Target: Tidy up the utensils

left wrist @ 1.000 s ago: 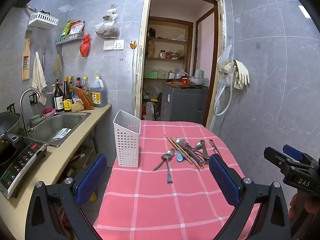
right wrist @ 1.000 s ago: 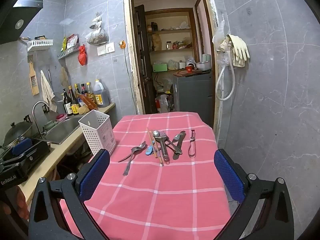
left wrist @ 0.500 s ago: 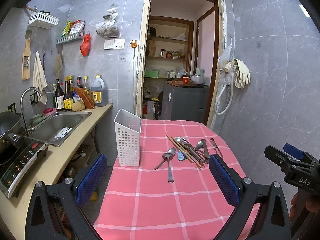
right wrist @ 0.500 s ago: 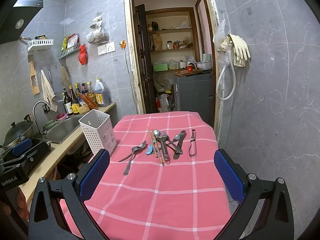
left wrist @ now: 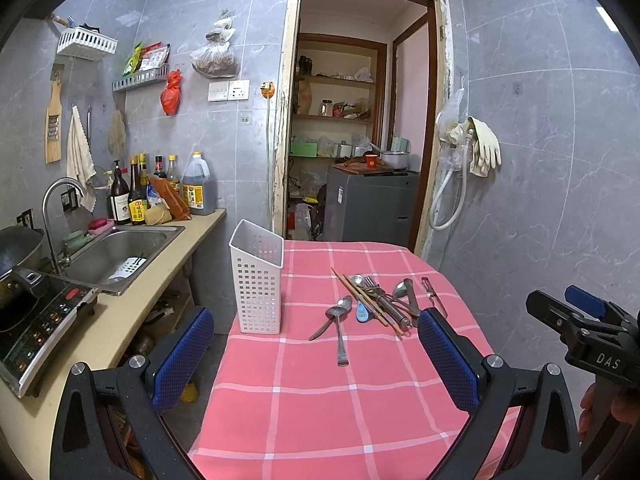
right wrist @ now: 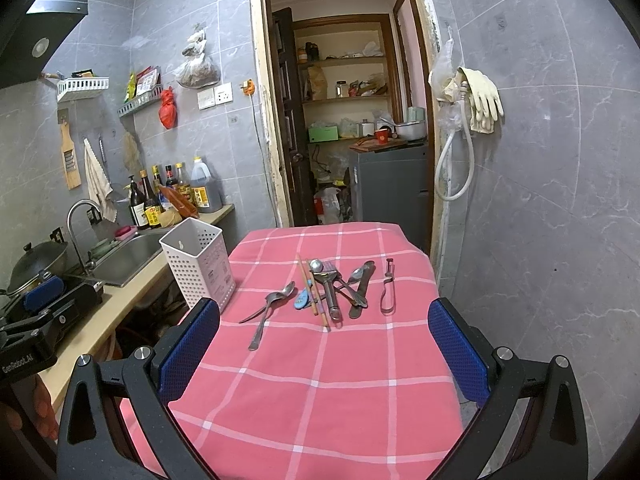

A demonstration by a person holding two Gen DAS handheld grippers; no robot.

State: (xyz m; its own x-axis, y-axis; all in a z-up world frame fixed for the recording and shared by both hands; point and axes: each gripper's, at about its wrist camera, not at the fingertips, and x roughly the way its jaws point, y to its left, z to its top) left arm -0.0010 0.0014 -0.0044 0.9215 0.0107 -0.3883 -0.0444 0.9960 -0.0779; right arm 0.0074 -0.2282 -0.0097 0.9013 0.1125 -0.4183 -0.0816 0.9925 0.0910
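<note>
- The left gripper hangs above the near end of the table, its 2 blue-padded fingers spread wide with nothing between them.
- The right gripper hangs likewise over the near end, fingers set wide apart and bare.
- The utensils lie loose on the pink checked cloth, well ahead of both grippers: 2 spoons crossed nearest the middle, then the chopsticks and a clump of metal cutlery touching and overlapping, with a peeler apart on the far right.
- The white perforated holder stands upright at the table's left edge, just left of the spoons; no utensil shows above its rim, so the sorting looks not yet begun.
- The relation that matters: each piece lies with its long axis running roughly away from the grippers, handles toward the near side, so the fingers would close across a handle, not along it.
- In the left wrist view the spoons sit almost dead ahead between the fingers; the holder is ahead and left of them.
- In the right wrist view the clump sits straight ahead, the spoons slightly left.
- My judgement: the left gripper is better placed for the spoons and the holder, the right for the clump and peeler.
</note>
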